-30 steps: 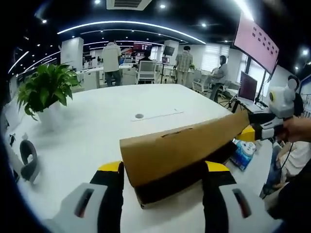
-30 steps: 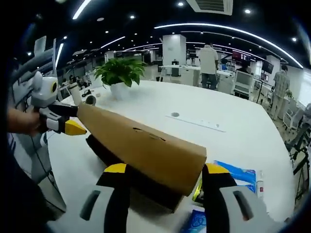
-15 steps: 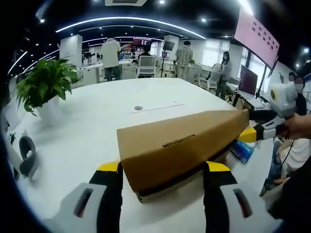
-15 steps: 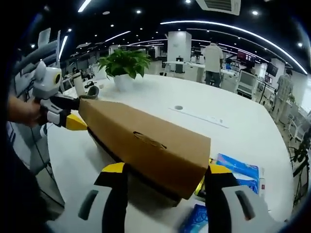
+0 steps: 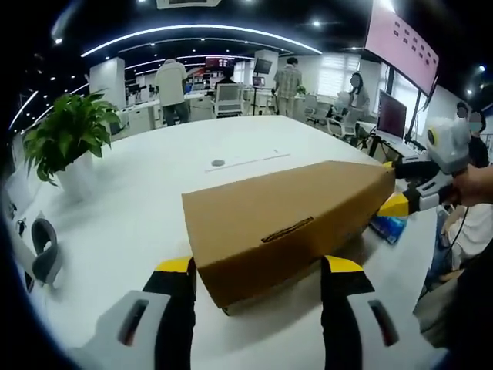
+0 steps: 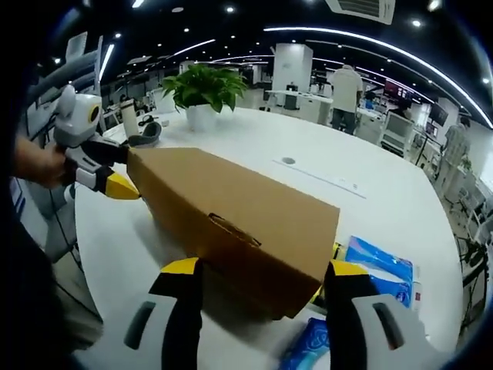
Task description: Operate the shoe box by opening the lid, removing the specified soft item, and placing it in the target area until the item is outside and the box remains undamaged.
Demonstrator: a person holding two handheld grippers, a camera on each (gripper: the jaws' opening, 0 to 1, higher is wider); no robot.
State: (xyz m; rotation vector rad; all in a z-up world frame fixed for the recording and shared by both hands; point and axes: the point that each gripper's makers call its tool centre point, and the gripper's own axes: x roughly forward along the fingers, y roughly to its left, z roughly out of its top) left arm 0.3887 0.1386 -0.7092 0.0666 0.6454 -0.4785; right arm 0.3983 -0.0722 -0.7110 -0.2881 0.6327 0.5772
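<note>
One shoe box (image 5: 285, 223) lid down, two grippers, left gripper (image 5: 258, 270) and right gripper (image 6: 258, 270), each spread wide around an end.

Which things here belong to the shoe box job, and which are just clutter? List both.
Job: shoe box, left gripper, right gripper.
Lying about: potted plant, headset, blue packets, white table.

No legible text, labels or numbers anywhere.

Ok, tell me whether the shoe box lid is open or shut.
Shut, or nearly: the lid lies down over the shoe box, no dark gap showing along its edge.
</note>
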